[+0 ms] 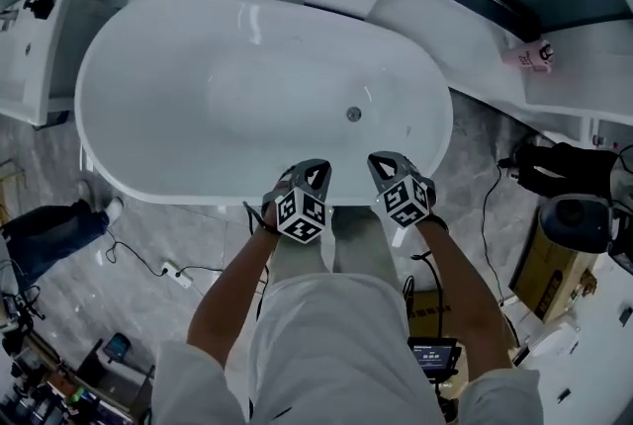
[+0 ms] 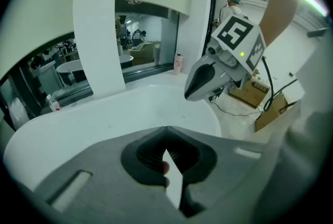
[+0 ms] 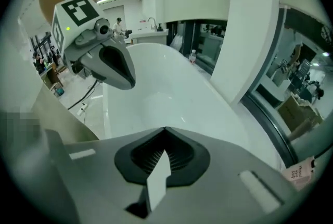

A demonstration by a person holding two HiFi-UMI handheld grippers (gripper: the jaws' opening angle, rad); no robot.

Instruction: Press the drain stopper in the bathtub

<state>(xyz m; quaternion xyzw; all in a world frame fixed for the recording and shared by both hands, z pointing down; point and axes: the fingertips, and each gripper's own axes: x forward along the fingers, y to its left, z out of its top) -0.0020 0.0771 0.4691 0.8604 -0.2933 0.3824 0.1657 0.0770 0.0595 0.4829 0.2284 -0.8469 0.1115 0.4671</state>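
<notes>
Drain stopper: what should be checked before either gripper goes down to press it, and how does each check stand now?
1. Drain stopper in view on the bathtub floor, uncovered: ok.
2. Left gripper jaws together, nothing held: ok.
3. Right gripper jaws together, nothing held: ok.
4. A gripper above the stopper: not ok; both hover at the near rim.
5. Stopper raised or already pressed: cannot tell.
</notes>
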